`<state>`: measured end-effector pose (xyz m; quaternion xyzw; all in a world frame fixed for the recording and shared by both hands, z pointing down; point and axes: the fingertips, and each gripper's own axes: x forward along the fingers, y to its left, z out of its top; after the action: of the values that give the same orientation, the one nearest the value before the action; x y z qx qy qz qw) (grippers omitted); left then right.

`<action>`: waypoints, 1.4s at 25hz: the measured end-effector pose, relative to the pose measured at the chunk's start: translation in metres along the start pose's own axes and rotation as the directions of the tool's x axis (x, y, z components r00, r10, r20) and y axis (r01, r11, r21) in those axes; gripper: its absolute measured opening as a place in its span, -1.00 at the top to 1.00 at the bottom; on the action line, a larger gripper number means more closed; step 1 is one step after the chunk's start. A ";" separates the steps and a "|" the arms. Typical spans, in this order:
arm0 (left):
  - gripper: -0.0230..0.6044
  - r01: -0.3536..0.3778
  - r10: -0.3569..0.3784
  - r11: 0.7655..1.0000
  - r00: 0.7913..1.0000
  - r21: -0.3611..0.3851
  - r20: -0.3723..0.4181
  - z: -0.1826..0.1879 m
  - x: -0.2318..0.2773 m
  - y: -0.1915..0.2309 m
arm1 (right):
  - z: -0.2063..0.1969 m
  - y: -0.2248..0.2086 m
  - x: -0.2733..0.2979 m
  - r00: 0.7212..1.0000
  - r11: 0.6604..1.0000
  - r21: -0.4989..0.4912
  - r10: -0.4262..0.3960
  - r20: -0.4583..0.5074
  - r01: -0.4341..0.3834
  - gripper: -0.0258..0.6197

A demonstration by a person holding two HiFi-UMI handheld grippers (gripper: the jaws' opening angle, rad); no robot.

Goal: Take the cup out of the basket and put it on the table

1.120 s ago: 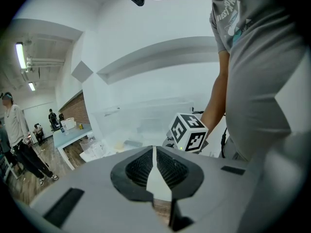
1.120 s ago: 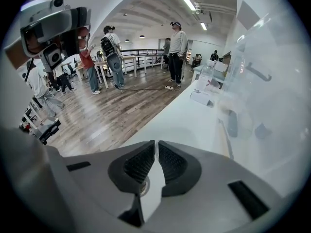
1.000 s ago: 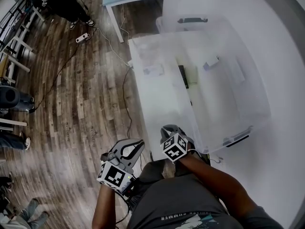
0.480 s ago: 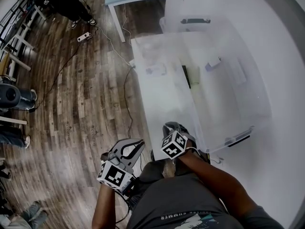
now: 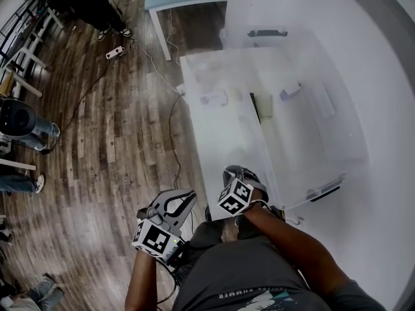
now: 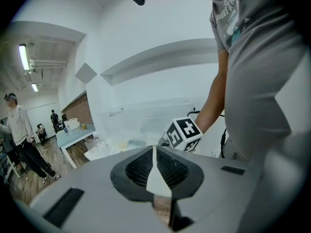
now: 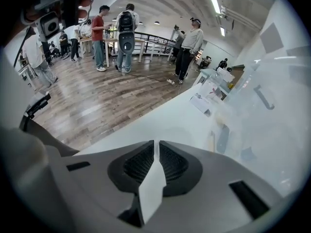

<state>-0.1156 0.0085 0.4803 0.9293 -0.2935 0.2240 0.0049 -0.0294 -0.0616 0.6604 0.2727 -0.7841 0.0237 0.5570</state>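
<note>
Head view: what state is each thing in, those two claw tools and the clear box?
Left gripper: jaws shut, empty, held over the floor.
Right gripper: jaws shut, empty, at the table's near end.
Clear basket: upright on the table, top looks open.

Large clear plastic basket (image 5: 343, 135): rectangular, open-topped, with a dark grey handle at each short end. Standing upright on the broad white table (image 5: 217, 141), long side running away from the near edge, with a strip of bare tabletop along its left wall. Inside, low on the basket floor toward the far end, a small pale object (image 5: 289, 89), tilted. Too blurred to confirm as the cup.
</note>
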 end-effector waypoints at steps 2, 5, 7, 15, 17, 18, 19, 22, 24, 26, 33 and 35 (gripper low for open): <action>0.87 -0.001 0.001 1.000 1.000 0.000 0.002 -0.001 -0.001 0.001 | 0.000 0.000 0.001 1.000 1.000 -0.015 -0.002 -0.004 0.002 0.77; 0.87 -0.002 0.002 1.000 1.000 -0.002 0.003 -0.003 -0.002 0.002 | 0.001 0.000 0.001 1.000 1.000 -0.023 0.002 -0.006 -0.002 0.72; 0.87 -0.003 0.003 1.000 1.000 -0.002 0.006 -0.002 -0.002 0.002 | 0.002 -0.001 0.001 1.000 1.000 -0.021 0.003 -0.003 -0.003 0.71; 0.87 -0.013 0.013 1.000 0.999 0.003 0.030 0.003 -0.006 0.010 | 0.023 -0.012 -0.031 0.994 0.999 0.011 -0.053 0.098 0.052 0.71; 0.87 -0.022 0.021 1.000 0.999 0.008 0.044 0.007 -0.008 0.013 | 0.037 -0.015 -0.050 0.983 0.997 0.038 -0.069 0.168 0.063 0.71; 0.87 -0.026 0.026 1.000 0.998 0.012 0.054 0.010 -0.009 0.014 | 0.046 -0.016 -0.062 0.975 0.997 0.054 -0.073 0.212 0.063 0.72; 0.87 -0.031 0.030 0.999 0.997 0.015 0.066 0.013 -0.011 0.016 | 0.055 -0.017 -0.075 0.963 0.996 0.071 -0.072 0.261 0.055 0.72; 0.87 -0.044 0.041 0.999 0.993 0.024 0.113 0.026 -0.015 0.020 | 0.086 -0.013 -0.119 0.906 0.991 0.125 -0.020 0.422 -0.036 0.85; 0.87 -0.046 0.040 0.998 0.989 0.041 0.139 0.037 -0.018 0.022 | 0.104 -0.005 -0.151 0.859 0.986 0.123 0.035 0.510 -0.113 0.88; 0.87 -0.039 0.026 0.996 0.989 0.086 0.142 0.048 -0.022 0.023 | 0.118 -0.005 -0.184 0.813 0.982 0.111 0.063 0.579 -0.155 0.89; 0.87 -0.028 -0.005 0.986 0.980 0.165 0.199 0.087 -0.029 0.025 | 0.138 -0.044 -0.287 0.634 0.966 0.204 -0.059 0.771 -0.158 0.89; 0.87 -0.028 -0.011 0.984 0.976 0.177 0.215 0.094 -0.032 0.026 | 0.134 -0.054 -0.309 0.616 0.954 0.258 -0.111 0.780 -0.154 0.89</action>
<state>-0.1138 -0.0085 0.3788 0.9435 -0.2749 0.1475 -0.1116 -0.0486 -0.0291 0.3218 0.3270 -0.9384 0.0268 0.1083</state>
